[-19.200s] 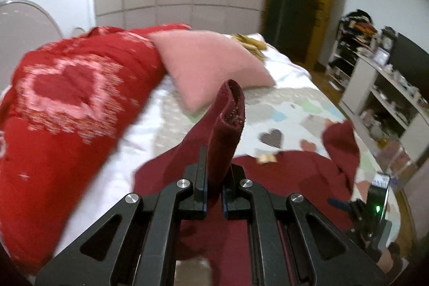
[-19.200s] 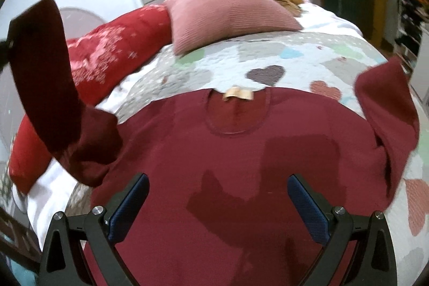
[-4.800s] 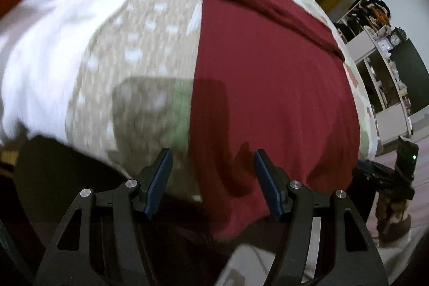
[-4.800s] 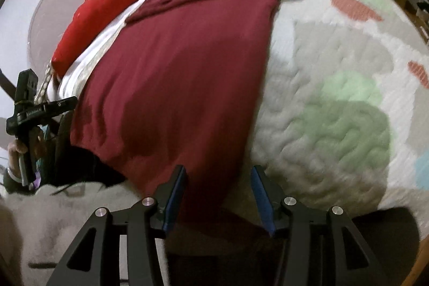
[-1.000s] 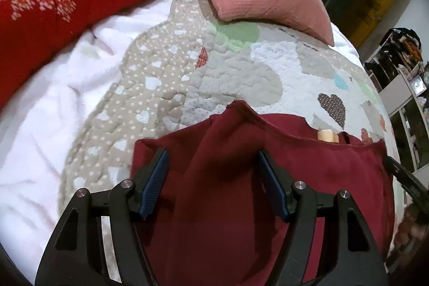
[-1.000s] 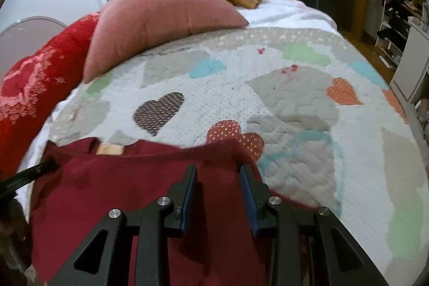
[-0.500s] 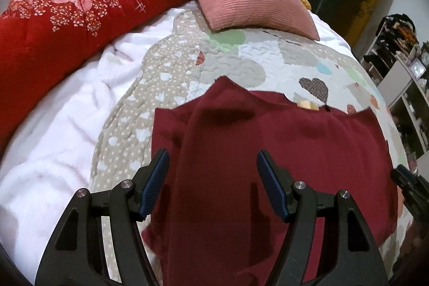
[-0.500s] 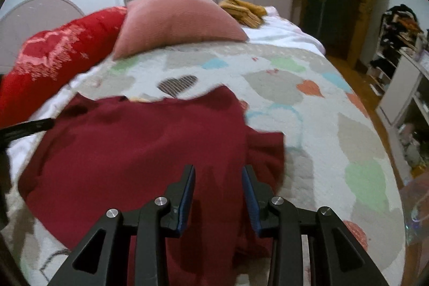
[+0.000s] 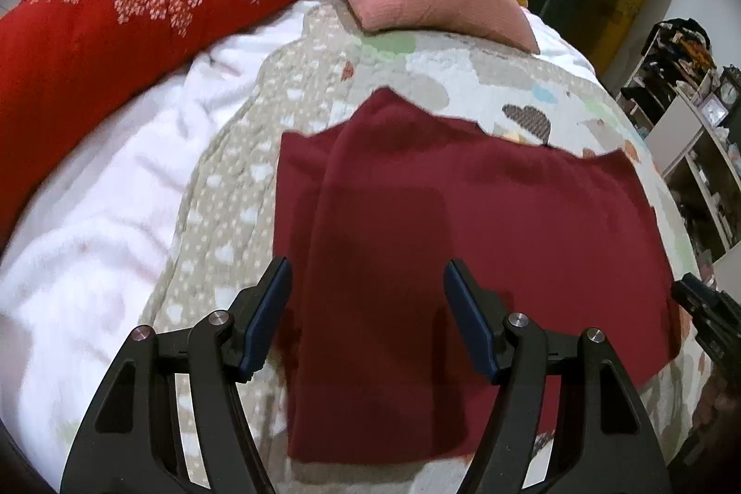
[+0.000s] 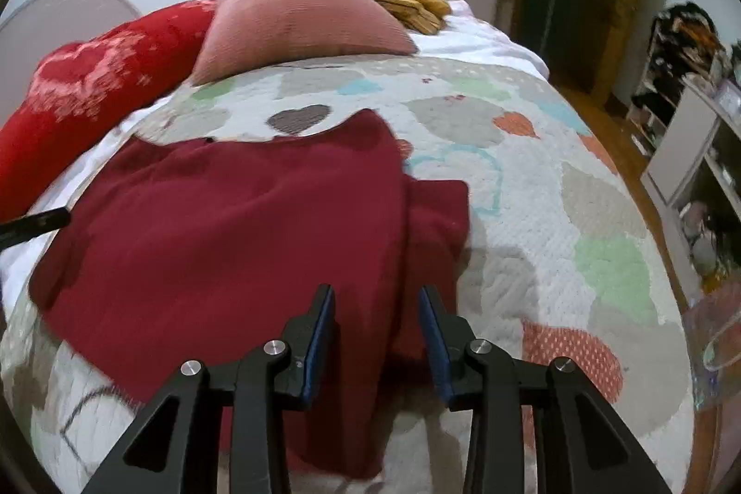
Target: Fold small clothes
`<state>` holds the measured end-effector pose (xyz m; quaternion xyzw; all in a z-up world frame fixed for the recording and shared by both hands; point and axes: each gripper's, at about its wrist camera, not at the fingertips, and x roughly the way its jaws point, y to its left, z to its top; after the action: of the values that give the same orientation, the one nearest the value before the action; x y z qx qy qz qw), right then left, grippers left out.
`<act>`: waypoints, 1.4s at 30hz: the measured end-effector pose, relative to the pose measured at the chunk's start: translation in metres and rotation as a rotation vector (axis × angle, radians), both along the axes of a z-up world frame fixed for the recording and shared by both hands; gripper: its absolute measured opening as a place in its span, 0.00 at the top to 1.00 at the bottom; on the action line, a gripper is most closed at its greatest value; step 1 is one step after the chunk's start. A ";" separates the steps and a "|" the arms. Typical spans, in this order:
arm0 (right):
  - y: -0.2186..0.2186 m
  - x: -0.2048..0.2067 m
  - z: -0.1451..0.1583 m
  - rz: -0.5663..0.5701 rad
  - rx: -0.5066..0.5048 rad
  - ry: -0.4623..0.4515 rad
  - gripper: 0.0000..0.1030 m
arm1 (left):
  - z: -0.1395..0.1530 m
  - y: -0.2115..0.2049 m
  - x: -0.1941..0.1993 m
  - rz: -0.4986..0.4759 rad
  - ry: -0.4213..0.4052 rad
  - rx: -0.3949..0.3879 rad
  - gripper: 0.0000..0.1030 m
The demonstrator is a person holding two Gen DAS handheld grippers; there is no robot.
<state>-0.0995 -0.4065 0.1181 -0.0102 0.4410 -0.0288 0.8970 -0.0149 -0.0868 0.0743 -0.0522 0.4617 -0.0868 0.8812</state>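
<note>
— Where's the jumper (image 9: 463,225) now?

— Lying folded on the quilt (image 9: 222,216), a dark red block with one layer doubled over the other. Its far edge is uneven, with a peak at one corner near the brown heart on the quilt. Along its right side a strip of the lower layer sticks out from under the top one.

— And the tongs?

— Both let go. The left gripper (image 9: 366,309) hangs over the near left part of the jumper with its blue pads spread wide and nothing pinched between them. The right gripper (image 10: 376,327) is over the right edge of the fold, its pads set closer together but apart, with the cloth lying flat below them rather than clamped.

— What else is on the bed?

— A pink cushion (image 10: 301,26) up at the head end, touching a big red blanket (image 9: 116,21) with a pale pattern, rolled along the left side. A white fleece sheet (image 9: 102,207) shows between the blanket and the quilt. Behind the cushion there's something mustard-yellow (image 10: 412,8); I can't tell what.
</note>
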 end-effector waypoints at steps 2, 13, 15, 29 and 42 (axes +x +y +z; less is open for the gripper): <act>0.005 -0.007 0.000 0.018 0.007 -0.004 0.66 | -0.004 0.003 -0.005 0.005 0.007 0.003 0.34; -0.005 -0.026 -0.036 -0.023 0.034 0.074 0.64 | -0.037 0.027 -0.021 0.042 0.071 -0.077 0.33; -0.009 -0.028 -0.037 -0.034 0.057 0.065 0.61 | -0.039 0.032 -0.024 0.043 0.065 -0.098 0.33; 0.026 -0.020 -0.012 0.038 0.044 0.032 0.60 | -0.033 0.034 -0.040 0.063 0.058 -0.103 0.33; 0.040 -0.016 -0.021 0.090 0.055 0.084 0.58 | -0.034 0.033 -0.035 0.056 0.051 -0.110 0.33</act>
<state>-0.1158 -0.3661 0.0969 -0.0067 0.4780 0.0242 0.8780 -0.0504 -0.0533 0.0406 -0.1159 0.4770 -0.0859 0.8670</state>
